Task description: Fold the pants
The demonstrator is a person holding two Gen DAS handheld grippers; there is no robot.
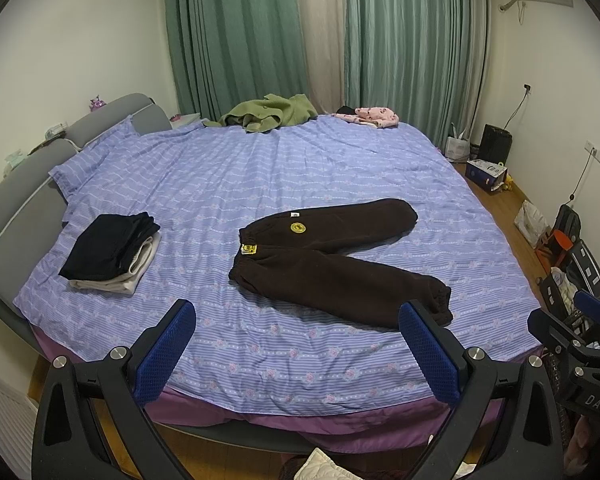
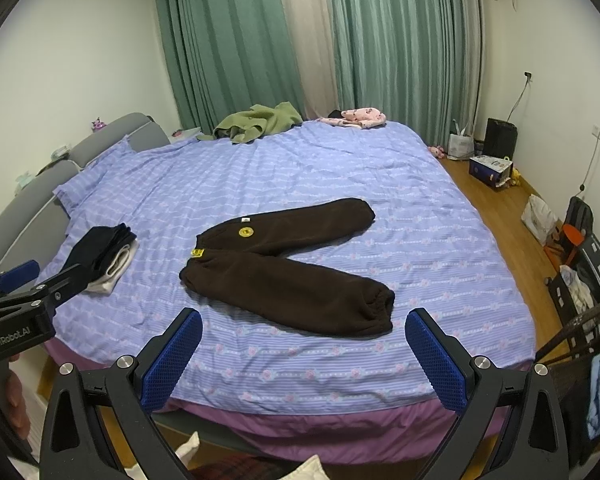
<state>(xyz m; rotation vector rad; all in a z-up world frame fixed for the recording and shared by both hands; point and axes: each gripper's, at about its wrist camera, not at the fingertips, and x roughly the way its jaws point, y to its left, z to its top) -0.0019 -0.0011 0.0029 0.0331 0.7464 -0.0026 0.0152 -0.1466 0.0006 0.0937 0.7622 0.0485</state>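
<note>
A bed (image 1: 284, 184) fills most of both views, covered by a lilac striped sheet (image 2: 340, 184) with a purple skirt showing along its near edge and a grey headboard (image 1: 16, 216) along its left side. Green curtains (image 1: 236, 28) hang behind it, with a paler panel between them. Wooden floor (image 2: 496, 204) runs down the right side, where a box (image 1: 486, 174), bags and a dark chair stand near the wall. The pants (image 1: 340, 264), dark brown, lie unfolded near the middle of the bed, toward the near edge: the waistband points left, the two legs splay apart to the right, and a round yellow patch (image 1: 297, 227) sits on the upper leg near the waist. Well to their left, near the headboard, rests a stack (image 1: 112, 252) of folded clothes, black on top of pale. At the far edge of the bed lie a crumpled green garment (image 2: 256, 122) and, apart from it to the right, a pink one (image 2: 360, 117). The left gripper (image 1: 296, 354) hovers over the near edge of the bed with its blue-padded fingers spread wide and nothing between them. The right gripper (image 2: 304, 360) hangs beside it, likewise spread wide and holding nothing; neither touches the pants, though the near cuff (image 2: 380, 308) lies just beyond the right gripper's fingers.
</note>
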